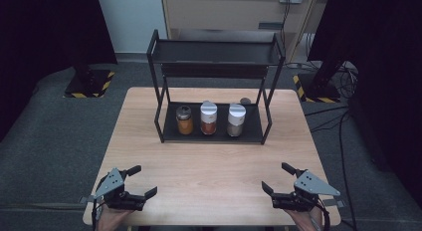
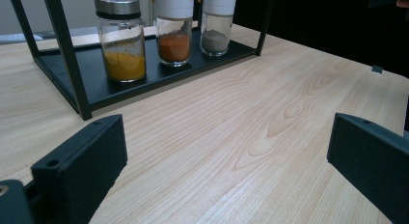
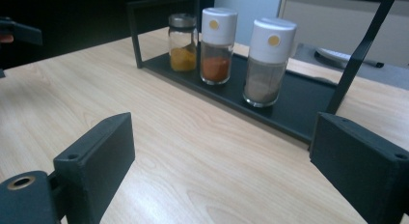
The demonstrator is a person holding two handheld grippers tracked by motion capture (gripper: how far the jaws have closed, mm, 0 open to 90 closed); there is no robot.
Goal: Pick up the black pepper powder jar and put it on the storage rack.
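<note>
Tongs left and right rest spread and empty at the desk's near edge, aimed toward three spice jars standing upright on the rack's bottom shelf, well apart from both.

The high view is dim and soft, its corners from ten to two o'clock sunk in black. The worktop is evenly lit from above. Both gripper views are brighter, with pale glare on the wood and blurred near jaws.
</note>
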